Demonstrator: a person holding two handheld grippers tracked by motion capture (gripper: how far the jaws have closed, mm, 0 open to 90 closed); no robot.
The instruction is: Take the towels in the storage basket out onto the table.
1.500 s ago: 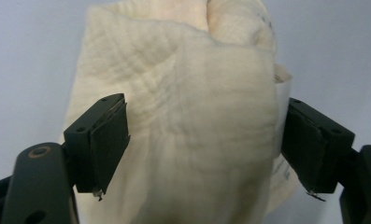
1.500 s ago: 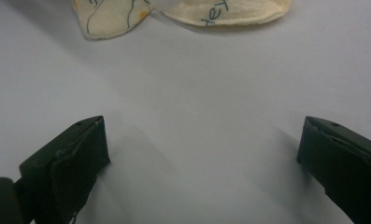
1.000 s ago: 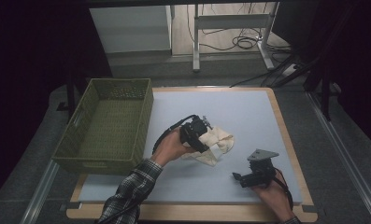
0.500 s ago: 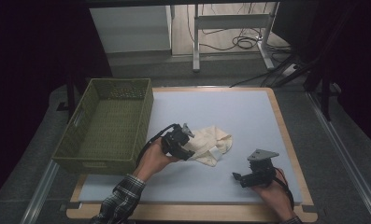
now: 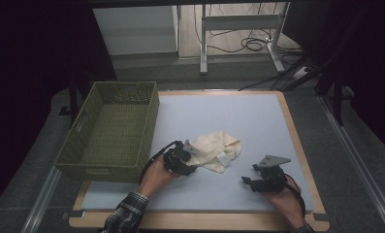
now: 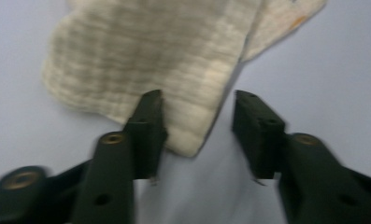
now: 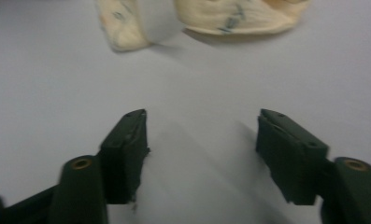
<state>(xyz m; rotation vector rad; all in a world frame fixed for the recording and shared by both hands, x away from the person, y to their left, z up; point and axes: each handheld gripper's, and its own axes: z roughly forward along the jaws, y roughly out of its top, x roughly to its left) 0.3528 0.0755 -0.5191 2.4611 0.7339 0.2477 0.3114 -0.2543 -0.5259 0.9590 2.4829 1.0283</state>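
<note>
A crumpled cream waffle-weave cloth (image 5: 213, 149) lies mid-table on the pale blue mat (image 5: 238, 116). The left gripper (image 6: 199, 123), jaws just closing, straddles its corner to pinch it; the right gripper (image 7: 202, 154), likewise narrowing yet empty, waits nearby.

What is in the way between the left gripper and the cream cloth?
Nothing visible. The left gripper has its fingers astride the near corner of the cream cloth, closing in but not yet pinching.
</note>
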